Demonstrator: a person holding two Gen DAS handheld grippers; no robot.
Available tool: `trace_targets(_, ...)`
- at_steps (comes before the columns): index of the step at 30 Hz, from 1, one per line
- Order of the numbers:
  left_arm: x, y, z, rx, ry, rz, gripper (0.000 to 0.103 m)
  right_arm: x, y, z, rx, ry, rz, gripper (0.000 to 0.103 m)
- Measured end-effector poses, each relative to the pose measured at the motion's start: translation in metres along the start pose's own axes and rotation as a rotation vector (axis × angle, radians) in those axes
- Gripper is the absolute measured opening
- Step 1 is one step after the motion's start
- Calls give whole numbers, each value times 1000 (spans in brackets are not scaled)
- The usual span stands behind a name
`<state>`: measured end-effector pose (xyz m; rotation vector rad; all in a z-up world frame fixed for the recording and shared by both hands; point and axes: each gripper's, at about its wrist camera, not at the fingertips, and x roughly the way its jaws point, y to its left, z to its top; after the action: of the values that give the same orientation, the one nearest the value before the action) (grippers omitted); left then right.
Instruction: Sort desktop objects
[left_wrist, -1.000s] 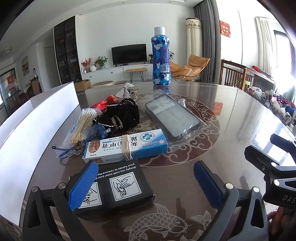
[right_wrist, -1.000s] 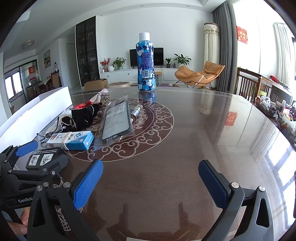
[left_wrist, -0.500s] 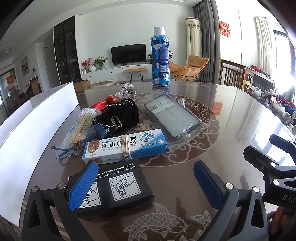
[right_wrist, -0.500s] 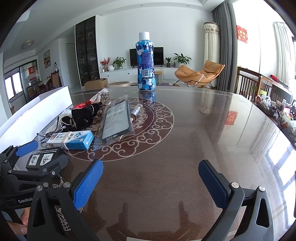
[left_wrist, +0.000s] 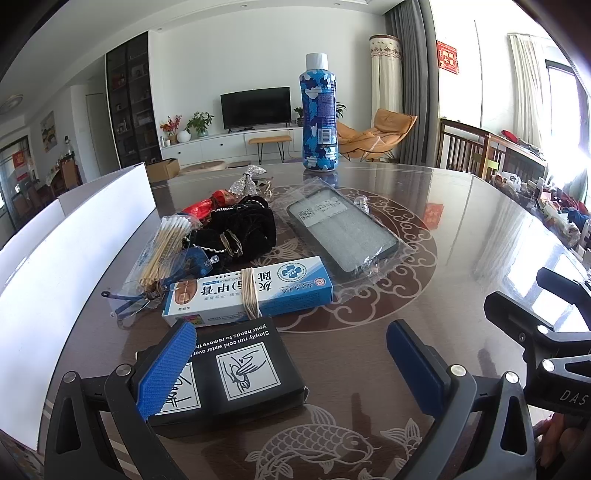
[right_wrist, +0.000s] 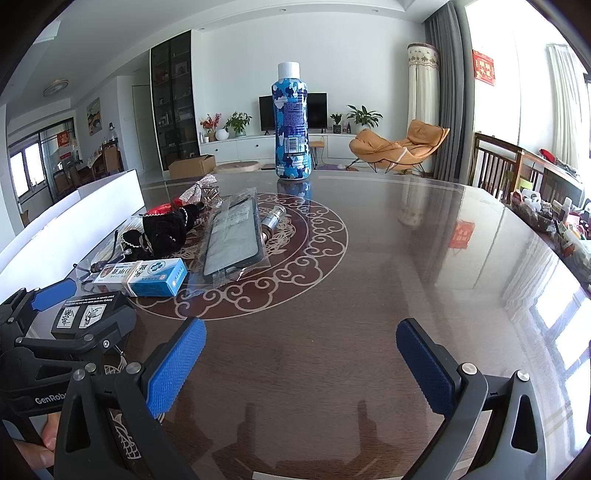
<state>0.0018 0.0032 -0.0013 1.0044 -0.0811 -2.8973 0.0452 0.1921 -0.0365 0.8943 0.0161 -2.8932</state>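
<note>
A black packet with white pictograms (left_wrist: 236, 373) lies at the table's near edge, partly between the jaws of my open left gripper (left_wrist: 291, 369); its left pad overlaps the packet. Behind it lie a blue-and-white medicine box (left_wrist: 251, 291) with a rubber band, a bag of cotton swabs (left_wrist: 162, 247), blue glasses (left_wrist: 147, 299), a black velvet hair piece (left_wrist: 240, 232) and a bagged phone case (left_wrist: 343, 232). A tall blue camouflage bottle (left_wrist: 319, 118) stands upright at the far side. My right gripper (right_wrist: 299, 365) is open over bare tabletop, right of the pile.
A white box wall (left_wrist: 66, 266) runs along the table's left side. A small metal cylinder (right_wrist: 273, 219) lies beside the phone case, and a silver bow (left_wrist: 251, 179) and red wrapper (left_wrist: 199, 206) sit farther back. Wooden chairs (right_wrist: 517, 173) stand at the right.
</note>
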Motion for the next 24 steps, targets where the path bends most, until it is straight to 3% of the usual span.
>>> trace_targets(24,0,0,0,4,-6,-2,103,1,1,-1,-4,-8,-2,103)
